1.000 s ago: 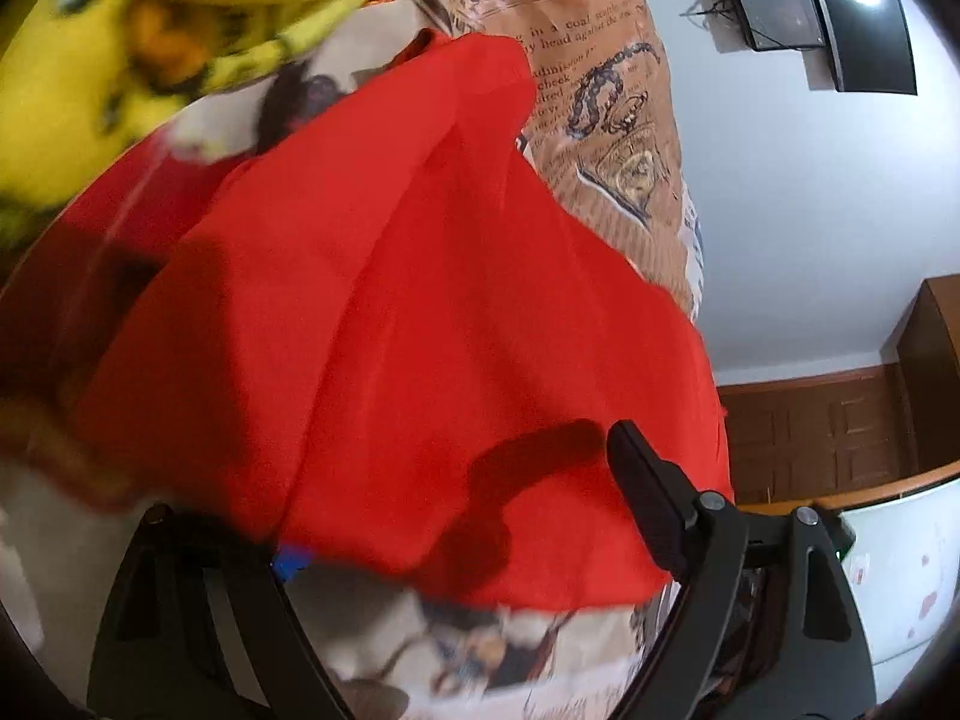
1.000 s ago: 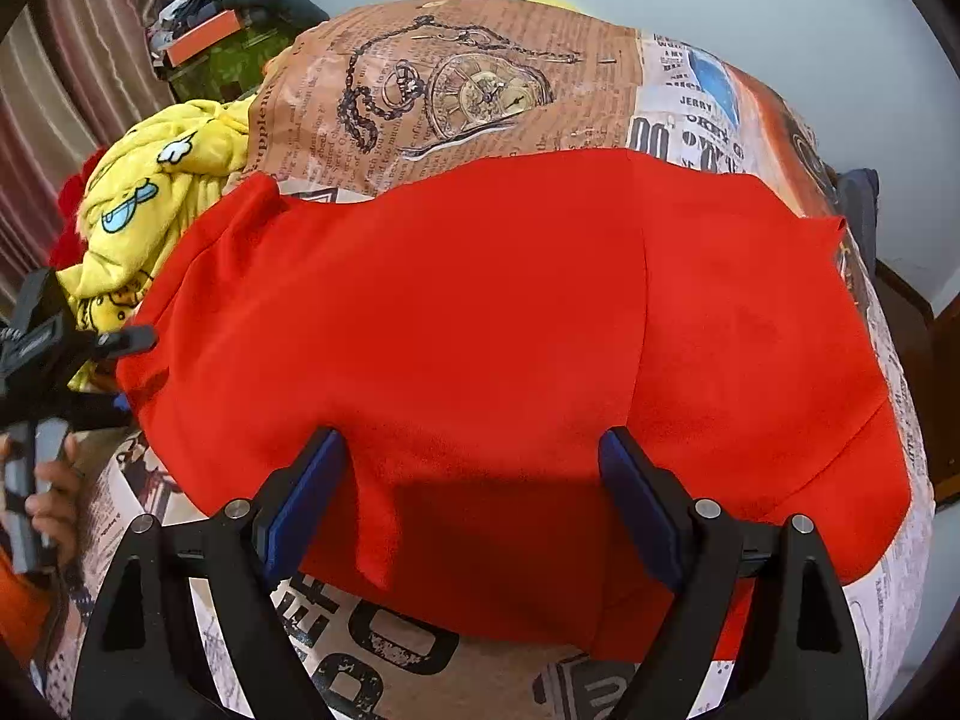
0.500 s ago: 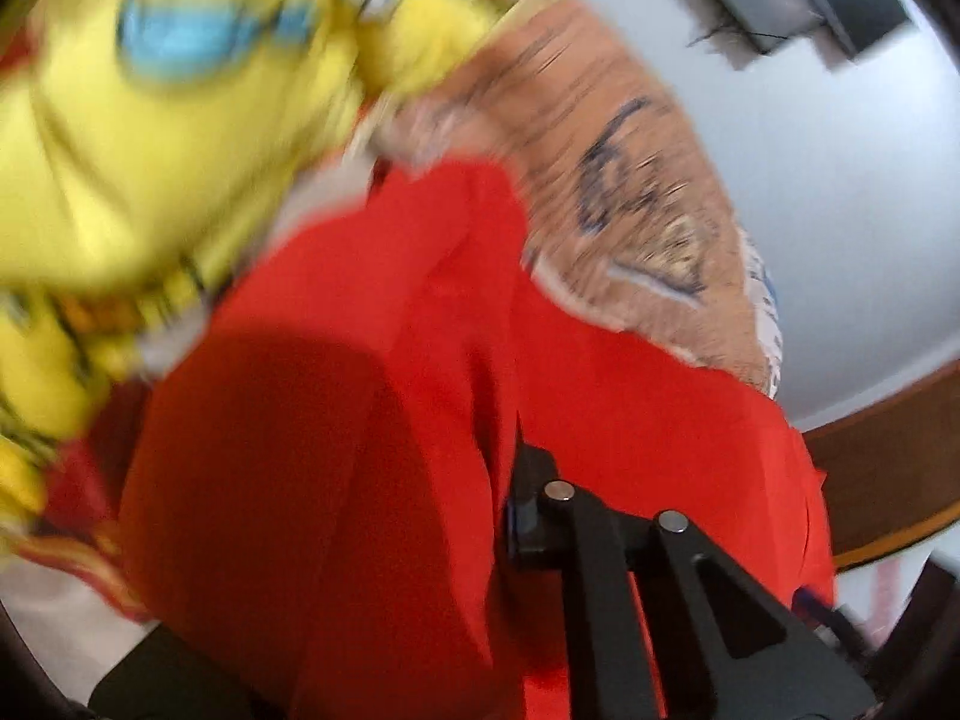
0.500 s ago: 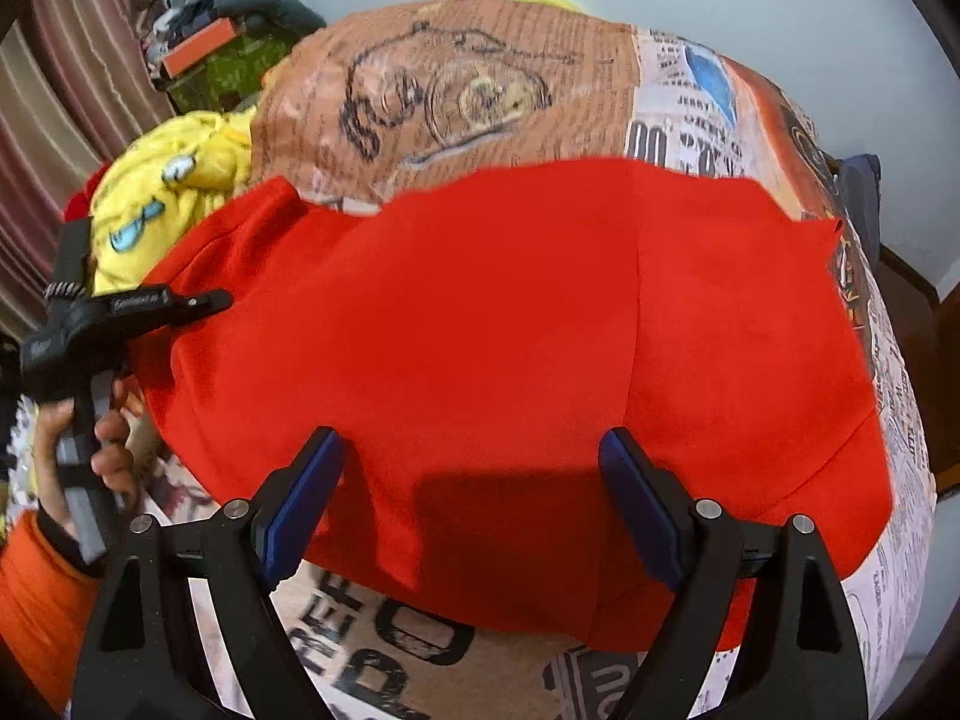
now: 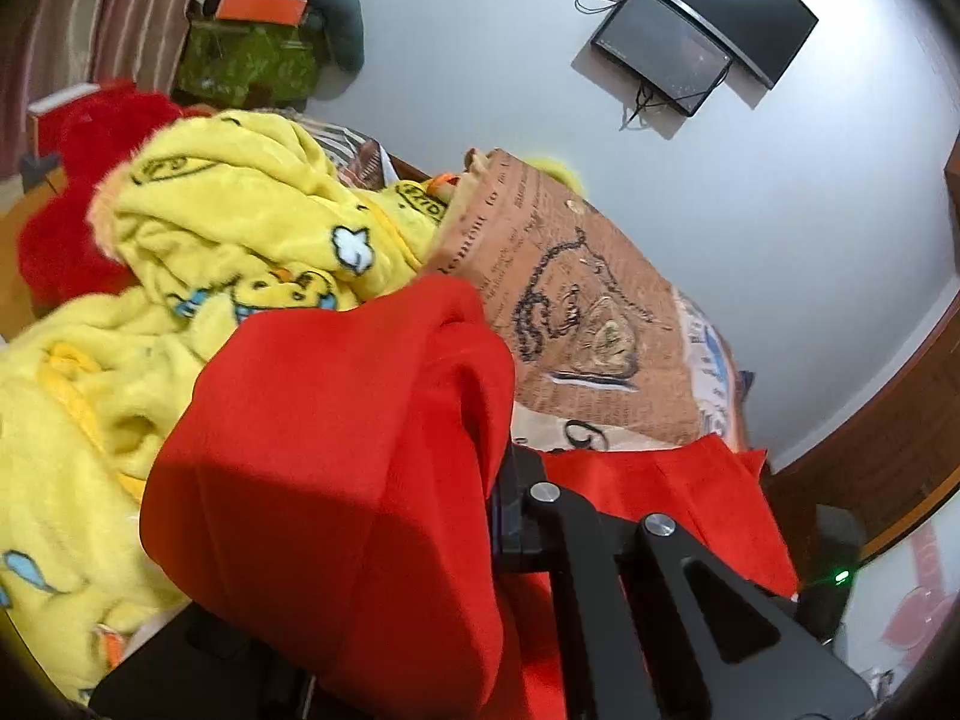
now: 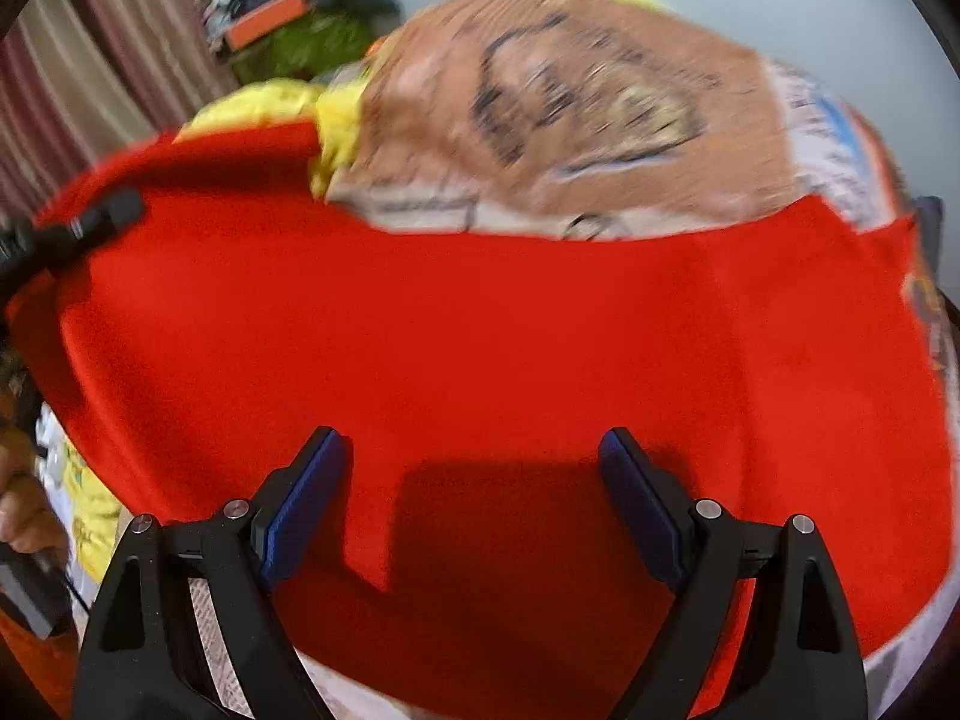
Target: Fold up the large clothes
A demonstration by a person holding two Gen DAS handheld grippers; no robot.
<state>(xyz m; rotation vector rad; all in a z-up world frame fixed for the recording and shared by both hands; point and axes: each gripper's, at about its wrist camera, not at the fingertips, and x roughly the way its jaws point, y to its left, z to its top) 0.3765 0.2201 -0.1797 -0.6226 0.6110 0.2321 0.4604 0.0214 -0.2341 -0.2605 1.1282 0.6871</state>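
A large red garment (image 6: 480,348) lies spread on a bed with a newspaper-print cover (image 6: 570,108). My right gripper (image 6: 468,504) is open, its blue-padded fingers (image 6: 300,498) hovering over the near part of the cloth, holding nothing. My left gripper (image 5: 486,516) is shut on the left edge of the red garment (image 5: 336,450) and lifts it into a bunched fold that drapes over the left finger and hides it. In the right wrist view the left gripper (image 6: 90,222) shows at the far left edge of the cloth.
A yellow cartoon-print blanket (image 5: 210,252) is heaped to the left of the garment, with a red plush (image 5: 78,180) behind it. A green bag (image 5: 252,60) and curtain stand at the back. A monitor (image 5: 666,54) hangs on the wall. Wooden furniture (image 5: 888,450) stands at the right.
My left gripper closed on the garment's left edge and raised it, tilting up toward the wall. The right gripper stayed open and shifted slightly forward over the cloth.
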